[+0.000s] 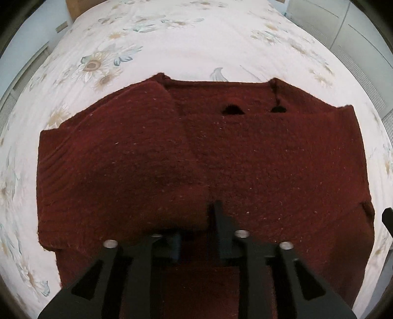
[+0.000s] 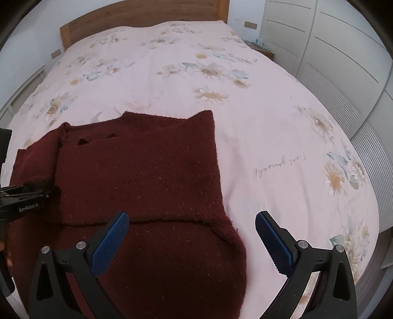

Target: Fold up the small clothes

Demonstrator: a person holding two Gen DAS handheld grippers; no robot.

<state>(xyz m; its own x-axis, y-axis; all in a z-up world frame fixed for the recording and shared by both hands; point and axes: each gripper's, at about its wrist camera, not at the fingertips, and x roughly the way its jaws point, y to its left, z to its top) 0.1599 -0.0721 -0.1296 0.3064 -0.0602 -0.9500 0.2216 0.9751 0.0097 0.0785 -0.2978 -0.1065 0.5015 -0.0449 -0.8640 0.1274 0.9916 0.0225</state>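
**Dark red sweater on the flowery bed**

Lying flat on the bed (image 2: pixel 258 127), near its foot end: one dark red sweater (image 2: pixel 137 176), knitted and fuzzy. Sleeves folded in over the middle of the sweater, one flap on top of the other.

Left claw (image 1: pixel 199 230) low over the sweater's near edge, fingers close together with a fold of sweater between them. Pinching or only touching: cannot tell.

Right claw (image 2: pixel 192 235) wide open, holding nothing. One blue finger pad (image 2: pixel 110 243) over the sweater's near corner, the other past the sweater's edge, over the bedspread.

Beyond the sweater: wooden headboard (image 2: pixel 137 17). White closet doors (image 2: pixel 339 56) off to the side of the sweater.
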